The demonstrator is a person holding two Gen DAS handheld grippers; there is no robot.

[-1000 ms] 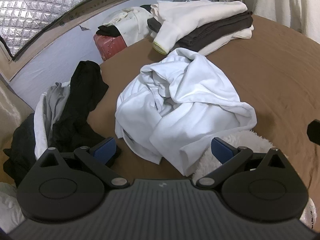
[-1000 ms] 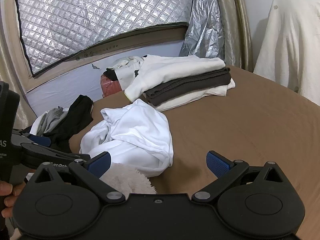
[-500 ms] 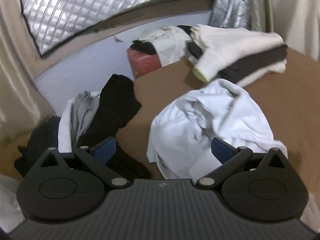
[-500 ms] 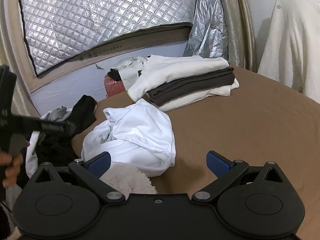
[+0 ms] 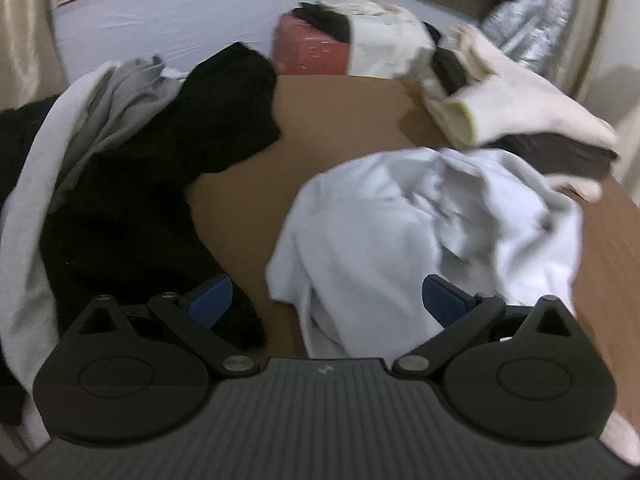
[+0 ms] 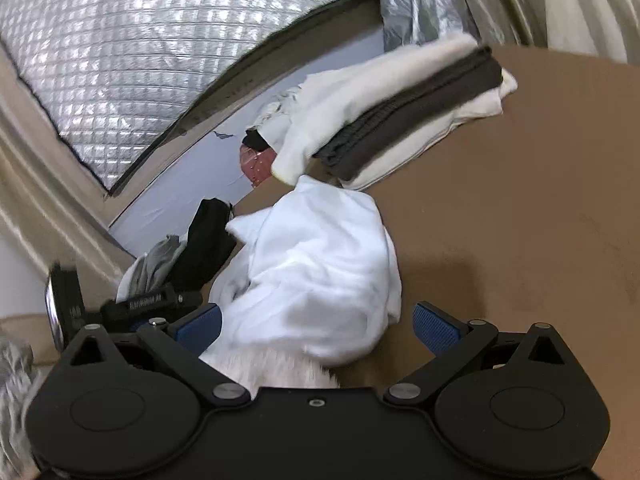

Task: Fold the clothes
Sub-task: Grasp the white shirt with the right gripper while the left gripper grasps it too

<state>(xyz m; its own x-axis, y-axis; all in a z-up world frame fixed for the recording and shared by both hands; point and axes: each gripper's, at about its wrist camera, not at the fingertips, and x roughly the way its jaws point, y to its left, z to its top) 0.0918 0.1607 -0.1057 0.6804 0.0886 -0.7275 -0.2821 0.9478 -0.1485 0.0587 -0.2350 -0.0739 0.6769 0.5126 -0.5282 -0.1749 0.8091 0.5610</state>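
Behind the brown surface you have a quilted silver insulation panel filling the arched window, with a loose crinkled strip of the same foil hanging at its right end. Under it runs a pale lavender wall band. A pinkish-red box sits against that band at the surface's far edge. Beige curtains frame the left side, and a cream drape hangs at your far right.
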